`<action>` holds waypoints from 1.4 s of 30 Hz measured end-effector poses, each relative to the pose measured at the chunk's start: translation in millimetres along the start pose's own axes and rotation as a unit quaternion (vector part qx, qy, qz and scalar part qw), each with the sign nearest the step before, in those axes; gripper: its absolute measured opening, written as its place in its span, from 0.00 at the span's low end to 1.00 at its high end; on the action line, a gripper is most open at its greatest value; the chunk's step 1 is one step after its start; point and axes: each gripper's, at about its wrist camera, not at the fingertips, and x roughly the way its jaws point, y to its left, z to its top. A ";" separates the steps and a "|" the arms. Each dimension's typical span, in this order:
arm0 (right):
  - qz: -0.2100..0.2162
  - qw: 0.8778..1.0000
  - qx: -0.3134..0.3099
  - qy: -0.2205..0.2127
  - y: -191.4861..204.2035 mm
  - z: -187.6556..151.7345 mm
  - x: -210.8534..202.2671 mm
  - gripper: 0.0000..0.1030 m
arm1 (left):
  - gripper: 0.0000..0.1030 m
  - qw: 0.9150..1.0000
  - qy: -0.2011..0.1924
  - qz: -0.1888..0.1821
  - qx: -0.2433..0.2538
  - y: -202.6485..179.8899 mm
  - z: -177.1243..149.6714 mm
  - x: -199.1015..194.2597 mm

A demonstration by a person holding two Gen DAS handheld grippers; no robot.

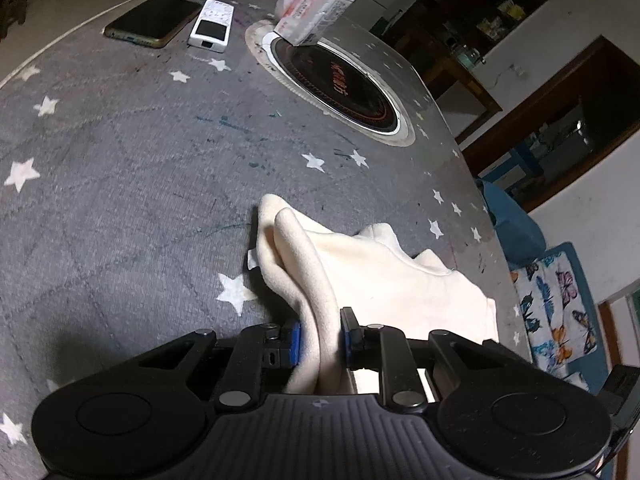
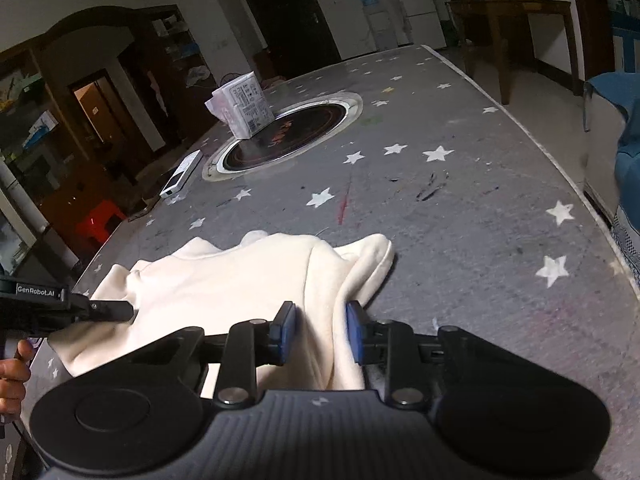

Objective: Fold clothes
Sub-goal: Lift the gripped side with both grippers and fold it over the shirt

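A soft cream garment [image 1: 360, 276] lies bunched on the grey star-patterned worktop [image 1: 120, 168]. The left gripper [image 1: 320, 340] pinches a fold of it between its blue pads. The right gripper [image 2: 322, 332] holds another fold the same way. Far ahead of the left gripper sit a black round plate [image 1: 340, 84] set in the worktop, a tissue pack [image 1: 312, 8] on its edge, a white remote [image 1: 210, 24] and a phone [image 1: 154, 20]. Nothing lies between them and the garment.
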 end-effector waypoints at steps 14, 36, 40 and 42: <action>-0.010 0.999 -0.036 -0.033 22.7 7.2 -12.5 0.09 | 0.18 0.993 -0.018 0.049 0.110 -33.5 2.6 -2.5; -0.044 0.988 -0.072 -0.128 39.8 47.6 -64.2 0.08 | 0.17 0.972 -0.055 0.038 0.227 -112.7 24.3 -10.8; -0.054 0.986 -0.071 -0.138 34.7 50.5 -72.9 0.08 | 0.17 0.969 -0.055 0.035 0.237 -124.7 27.0 -7.4; -0.057 0.986 -0.069 -0.141 31.9 51.4 -76.4 0.08 | 0.17 0.968 -0.055 0.035 0.241 -130.5 28.7 -5.2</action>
